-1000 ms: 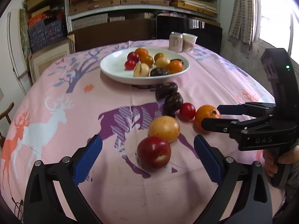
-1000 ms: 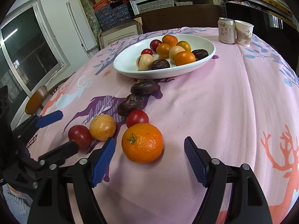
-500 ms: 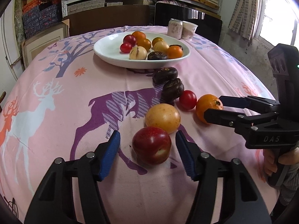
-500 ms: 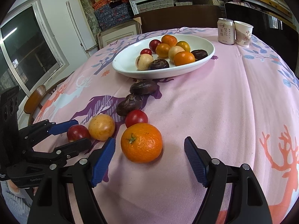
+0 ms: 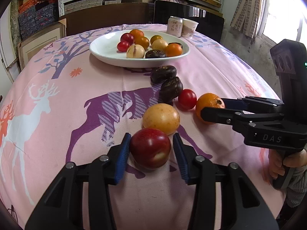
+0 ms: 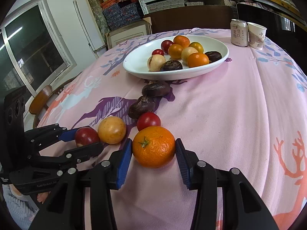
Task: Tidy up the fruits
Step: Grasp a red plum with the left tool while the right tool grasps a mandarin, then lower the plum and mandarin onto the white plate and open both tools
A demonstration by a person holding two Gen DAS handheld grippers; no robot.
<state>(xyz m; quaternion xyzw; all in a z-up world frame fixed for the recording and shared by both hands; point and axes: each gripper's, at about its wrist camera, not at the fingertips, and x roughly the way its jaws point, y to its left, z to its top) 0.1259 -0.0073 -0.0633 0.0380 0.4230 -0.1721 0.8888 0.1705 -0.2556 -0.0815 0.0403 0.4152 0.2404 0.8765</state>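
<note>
My left gripper (image 5: 151,149) is shut on a red plum (image 5: 150,148) that rests on the pink tablecloth. My right gripper (image 6: 153,149) is shut on an orange (image 6: 153,146), also on the cloth. Between them lie a yellow round fruit (image 5: 161,118), a small red tomato (image 5: 187,99) and two dark brown fruits (image 5: 171,89). A white oval plate (image 5: 103,51) at the far middle holds several red, orange, yellow and dark fruits. The left gripper shows in the right wrist view (image 6: 84,140), and the right gripper in the left wrist view (image 5: 213,106).
A drink can (image 5: 175,26) and a paper cup (image 5: 189,28) stand behind the plate at the far edge. Shelves with boxes, a dark chair back and a wooden chair (image 6: 41,99) surround the round table. The cloth falls away at the table's edges.
Both grippers have closed from wide open onto their fruits: the left onto the red plum, the right onto the orange. The left gripper also moved forward to the plum.
</note>
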